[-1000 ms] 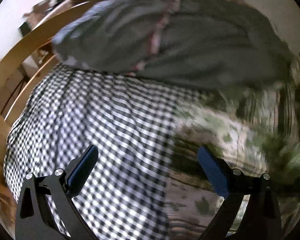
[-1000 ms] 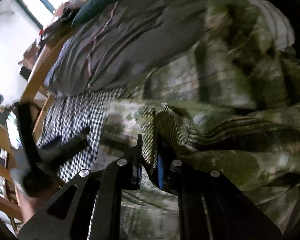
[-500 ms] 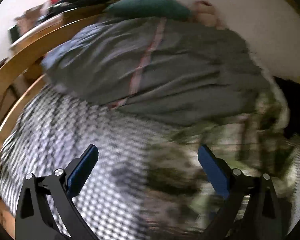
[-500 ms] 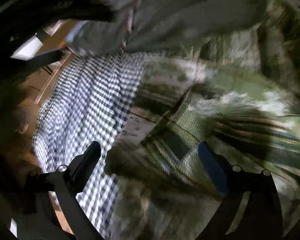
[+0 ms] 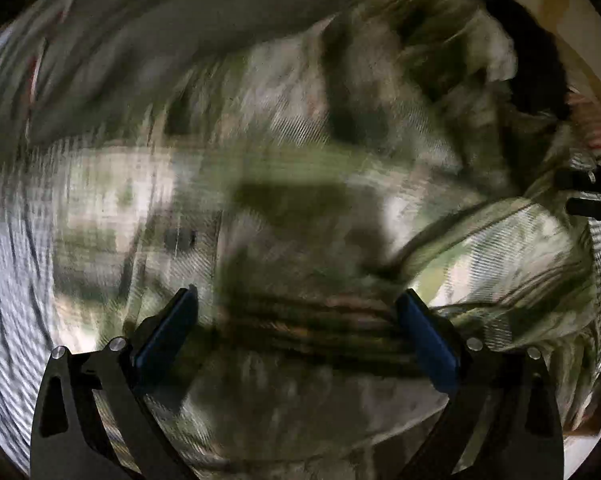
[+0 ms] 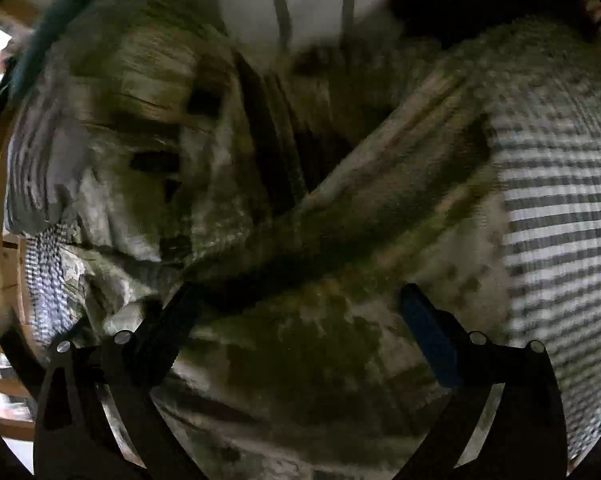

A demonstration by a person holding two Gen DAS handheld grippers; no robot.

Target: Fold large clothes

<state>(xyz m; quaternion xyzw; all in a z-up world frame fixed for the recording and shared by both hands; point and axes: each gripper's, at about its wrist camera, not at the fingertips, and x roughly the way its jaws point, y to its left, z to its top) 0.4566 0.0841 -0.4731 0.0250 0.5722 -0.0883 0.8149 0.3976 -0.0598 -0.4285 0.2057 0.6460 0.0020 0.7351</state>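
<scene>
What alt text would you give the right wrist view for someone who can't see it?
Blurred fisheye view: the right tongs, open and empty, hang over a crumpled green and cream plaid garment. The garment lies on a black and white checked bed sheet.

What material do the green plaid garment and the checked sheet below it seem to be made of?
The green plaid garment looks like thick woven flannel or wool, matte: diagonal twill lines show and it makes soft, heavy folds. The checked sheet looks like thin woven cotton, matte, lying flat with a fine dark and white check. Blur leaves both uncertain.
</scene>
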